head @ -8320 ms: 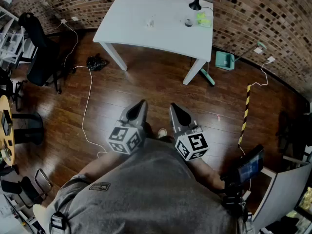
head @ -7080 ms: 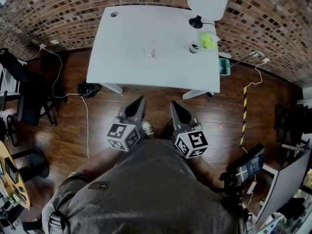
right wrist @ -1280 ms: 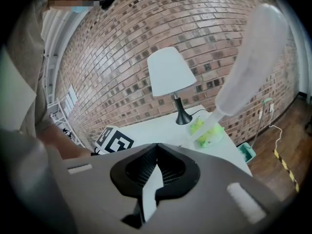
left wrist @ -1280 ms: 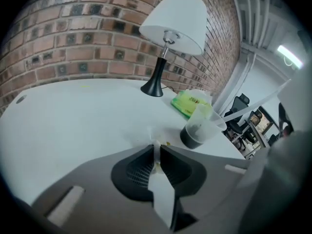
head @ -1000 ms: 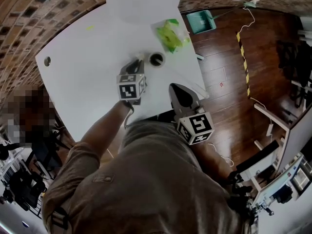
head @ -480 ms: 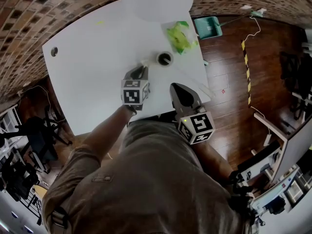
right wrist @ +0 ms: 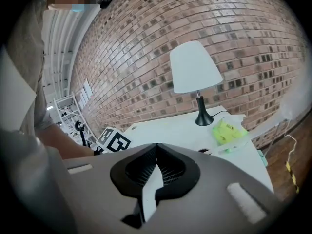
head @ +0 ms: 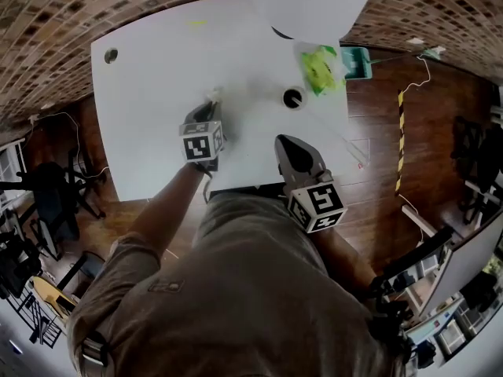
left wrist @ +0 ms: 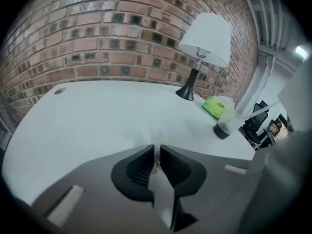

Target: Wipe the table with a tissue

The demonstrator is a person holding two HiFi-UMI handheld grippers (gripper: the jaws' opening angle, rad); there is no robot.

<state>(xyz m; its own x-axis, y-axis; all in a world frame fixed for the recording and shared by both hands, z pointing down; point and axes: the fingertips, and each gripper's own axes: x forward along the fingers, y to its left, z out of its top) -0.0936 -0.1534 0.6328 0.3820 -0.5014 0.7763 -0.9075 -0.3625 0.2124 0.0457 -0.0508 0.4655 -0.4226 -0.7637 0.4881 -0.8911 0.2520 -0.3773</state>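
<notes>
White tissue (left wrist: pixel 155 134) is clamped in left gripper (left wrist: pixel 156 146) on table (left wrist: pixel 87 116); right gripper (right wrist: pixel 157 144) closed, empty.

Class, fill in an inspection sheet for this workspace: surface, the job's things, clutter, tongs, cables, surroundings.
Surface: white table, with a round hole near one corner.
Job's things: tissue on the table, pinched by the left tongs.
Clutter: lamp, green packet and dark cup, grouped at one end.
Tongs: left tongs shut on the tissue; right tongs shut, nothing between them.
Cables: white cable on the floor.
Surroundings: brick wall, wooden floor, black chair, teal dustpan, striped tape.
</notes>
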